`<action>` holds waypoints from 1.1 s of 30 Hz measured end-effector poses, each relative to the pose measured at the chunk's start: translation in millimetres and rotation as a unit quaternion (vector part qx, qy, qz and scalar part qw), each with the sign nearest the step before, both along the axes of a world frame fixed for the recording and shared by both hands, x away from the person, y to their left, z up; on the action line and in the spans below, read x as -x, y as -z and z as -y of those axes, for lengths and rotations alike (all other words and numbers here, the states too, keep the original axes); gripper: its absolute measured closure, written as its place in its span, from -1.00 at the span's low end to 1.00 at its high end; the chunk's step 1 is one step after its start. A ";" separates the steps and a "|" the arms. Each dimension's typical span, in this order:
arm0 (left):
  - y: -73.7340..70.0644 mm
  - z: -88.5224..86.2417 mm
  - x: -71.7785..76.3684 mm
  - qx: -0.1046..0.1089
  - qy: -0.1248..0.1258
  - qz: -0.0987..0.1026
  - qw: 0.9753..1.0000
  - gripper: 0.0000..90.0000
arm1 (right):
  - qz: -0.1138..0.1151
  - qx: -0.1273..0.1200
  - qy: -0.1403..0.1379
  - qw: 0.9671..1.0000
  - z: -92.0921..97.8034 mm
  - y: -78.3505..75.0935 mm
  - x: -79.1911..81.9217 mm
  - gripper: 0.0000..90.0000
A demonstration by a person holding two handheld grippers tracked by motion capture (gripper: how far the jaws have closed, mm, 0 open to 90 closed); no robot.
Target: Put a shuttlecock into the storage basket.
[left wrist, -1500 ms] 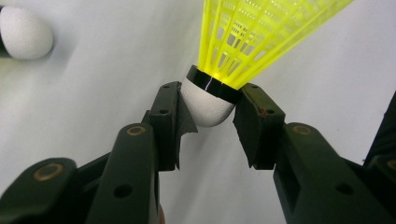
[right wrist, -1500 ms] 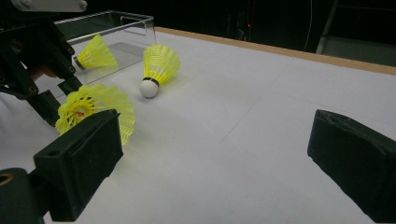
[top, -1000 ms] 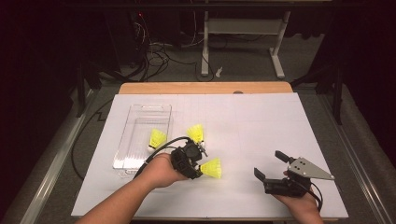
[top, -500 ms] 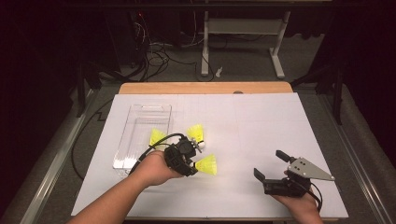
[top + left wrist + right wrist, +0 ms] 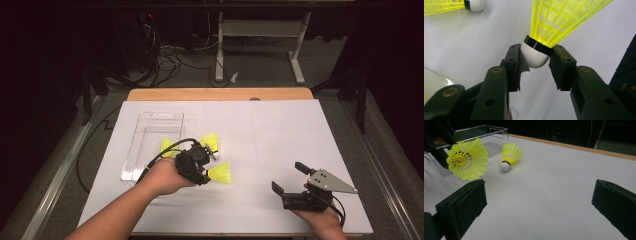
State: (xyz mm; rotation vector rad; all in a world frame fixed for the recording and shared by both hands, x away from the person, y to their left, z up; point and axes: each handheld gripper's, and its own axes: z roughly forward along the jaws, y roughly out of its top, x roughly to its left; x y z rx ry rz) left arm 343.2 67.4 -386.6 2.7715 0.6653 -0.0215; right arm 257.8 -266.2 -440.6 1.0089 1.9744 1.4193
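My left gripper [image 5: 205, 171] is shut on the white cork of a yellow shuttlecock [image 5: 220, 172]. In the left gripper view both jaws of the left gripper [image 5: 537, 48] squeeze the held shuttlecock's cork [image 5: 534, 57], and the skirt fans up to the right. A second shuttlecock [image 5: 210, 141] lies on the white table just beyond. A third shuttlecock [image 5: 167, 145] sits within the outline of the clear box [image 5: 150, 122], by its right wall. My right gripper [image 5: 291, 179] rests at the front right, open and holding nothing. In the right gripper view the right gripper [image 5: 539, 203] faces the held shuttlecock [image 5: 467, 158].
The white table sheet [image 5: 280, 135] ends at a wooden strip [image 5: 220, 94] along the far edge. The lying shuttlecock [image 5: 510, 155] and the clear box [image 5: 481, 131] show in the right gripper view. Cables and a stand's legs lie on the floor beyond.
My left gripper has carried the held shuttlecock a little left and away from me, toward the clear box. The right gripper has stayed still.
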 end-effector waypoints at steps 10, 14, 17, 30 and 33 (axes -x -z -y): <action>-11.0 -5.7 -2.2 0.010 -0.003 -0.002 1.000 0.39 | -0.002 0.002 -0.004 1.000 -1.1 0.5 -0.1 -1.00; -12.9 -8.5 -3.0 0.010 -0.006 -0.002 1.000 0.40 | -0.005 0.001 -0.006 1.000 -1.1 1.2 -0.4 -1.00; -14.7 -9.4 -2.8 0.011 -0.006 -0.001 1.000 0.40 | -0.005 0.001 -0.005 1.000 -1.1 1.4 -0.5 -1.00; -20.6 -14.4 -5.3 0.014 -0.005 0.001 1.000 0.39 | -0.006 0.002 -0.006 1.000 -1.1 2.0 -1.1 -1.00; -23.1 -14.7 -5.0 0.013 -0.002 0.001 1.000 0.39 | -0.004 0.002 -0.007 1.000 -1.6 1.5 -0.6 -1.00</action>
